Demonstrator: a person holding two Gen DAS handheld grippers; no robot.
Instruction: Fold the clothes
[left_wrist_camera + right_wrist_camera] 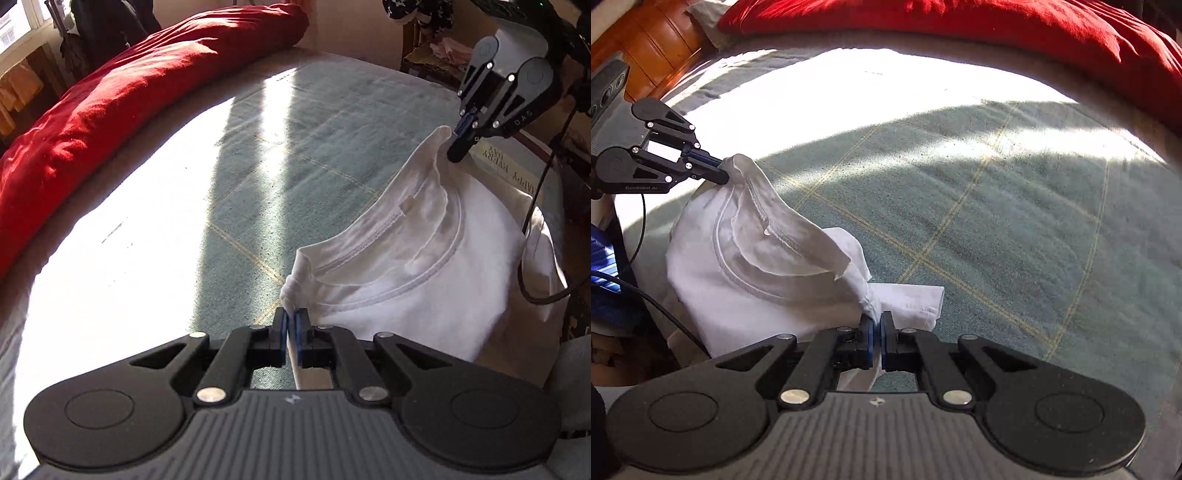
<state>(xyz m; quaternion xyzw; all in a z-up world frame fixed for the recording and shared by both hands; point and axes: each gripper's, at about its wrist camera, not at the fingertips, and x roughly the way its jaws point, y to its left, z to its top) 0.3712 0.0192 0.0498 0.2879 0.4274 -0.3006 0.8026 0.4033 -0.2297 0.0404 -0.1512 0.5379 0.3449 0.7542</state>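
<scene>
Left wrist view: the left tool (290, 317) is clenched, and a bunched corner of the white cotton T-shirt (417, 273) is pinched between its 2 blue-padded fingers (282, 328), with a strip of cloth passing down through the gap. From that pinch the shirt stretches ahead and to the right of the tool, its ribbed neckline open toward the camera. At the far end of the neckline the right tool (456, 147) is seen, closed on the opposite shoulder of the shirt, which is lifted at both pinched points while the body hangs down toward the bed. The green checked bedspread (288, 155) lies beneath and ahead of the tool, crossed by bright sun patches. A long red rolled quilt (122, 99) runs along the far left edge of the bed.

Right wrist view: the right tool (878, 325) is clenched on a twisted bunch of the T-shirt (746, 266), and a folded sleeve lies just ahead of its tips on the bedspread (1015, 221). The shirt extends ahead and to the left, up to the left tool (726, 173), which grips the other shoulder. The red quilt (997, 22) is seen far ahead, across the top.
</scene>
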